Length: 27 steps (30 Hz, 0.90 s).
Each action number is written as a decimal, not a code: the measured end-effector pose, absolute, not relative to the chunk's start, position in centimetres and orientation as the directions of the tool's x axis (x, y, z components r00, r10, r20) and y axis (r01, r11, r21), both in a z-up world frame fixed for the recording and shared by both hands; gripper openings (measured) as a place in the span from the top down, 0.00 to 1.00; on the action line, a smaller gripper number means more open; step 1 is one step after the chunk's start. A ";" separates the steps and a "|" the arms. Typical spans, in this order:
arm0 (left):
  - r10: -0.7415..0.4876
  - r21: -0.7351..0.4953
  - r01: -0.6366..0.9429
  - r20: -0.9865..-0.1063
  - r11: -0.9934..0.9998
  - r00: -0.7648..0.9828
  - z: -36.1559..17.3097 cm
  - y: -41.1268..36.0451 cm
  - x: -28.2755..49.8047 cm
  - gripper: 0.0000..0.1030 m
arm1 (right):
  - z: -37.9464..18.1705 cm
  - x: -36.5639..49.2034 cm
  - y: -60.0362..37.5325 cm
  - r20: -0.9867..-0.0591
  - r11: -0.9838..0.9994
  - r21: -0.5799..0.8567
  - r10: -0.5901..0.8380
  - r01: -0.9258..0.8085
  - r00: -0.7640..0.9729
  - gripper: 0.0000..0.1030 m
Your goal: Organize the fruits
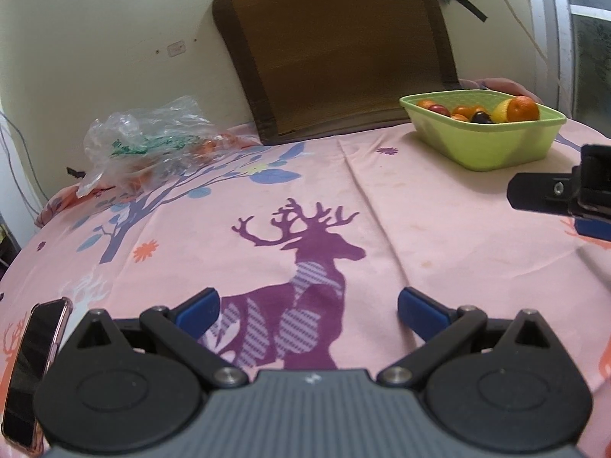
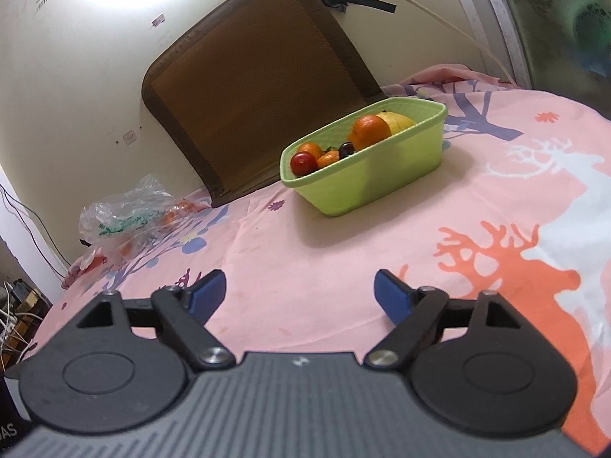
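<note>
one basket (image 2: 401,168), one plastic bag (image 2: 122,210)

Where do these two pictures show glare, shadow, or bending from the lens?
Right wrist view: bright glare washes out the cream wall at top left; the light green plastic basket casts a soft shadow toward the camera. Left wrist view: light is even, and the pink deer-print cloth curves downward at both edges.

Only the letters "AS" are readable, on a dark object (image 2: 7,429).
</note>
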<state>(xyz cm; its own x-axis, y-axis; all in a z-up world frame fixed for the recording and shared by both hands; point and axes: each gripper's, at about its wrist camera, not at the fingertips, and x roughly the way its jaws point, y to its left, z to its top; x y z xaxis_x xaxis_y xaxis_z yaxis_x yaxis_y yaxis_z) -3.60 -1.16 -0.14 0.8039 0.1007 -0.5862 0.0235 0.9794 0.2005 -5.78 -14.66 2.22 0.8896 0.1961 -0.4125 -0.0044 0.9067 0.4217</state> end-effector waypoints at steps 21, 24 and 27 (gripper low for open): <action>0.178 0.170 -0.096 -0.587 0.981 0.790 0.1 3.0 -3.5 0.00 | 5.1 -3.0 -10.6 -0.465 0.965 0.261 0.125 0.001 0.876 0.00; 0.183 0.164 -0.105 -0.587 0.981 0.789 0.2 3.4 -3.5 0.00 | 5.2 -2.8 -10.3 -0.476 0.970 0.244 0.099 0.023 0.874 0.00; 0.186 0.160 -0.113 -0.589 0.981 0.786 0.2 3.7 -3.5 0.00 | 5.3 -2.8 -10.0 -0.482 0.972 0.232 0.085 0.034 0.872 0.00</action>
<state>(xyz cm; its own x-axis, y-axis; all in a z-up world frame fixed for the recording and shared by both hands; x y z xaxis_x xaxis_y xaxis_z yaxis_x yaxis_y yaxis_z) -3.45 3.68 0.21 0.7860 0.1863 -0.5895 -0.1128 0.9807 0.1595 -2.79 -9.99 5.28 0.8722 0.0845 -0.4817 0.0340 0.9721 0.2321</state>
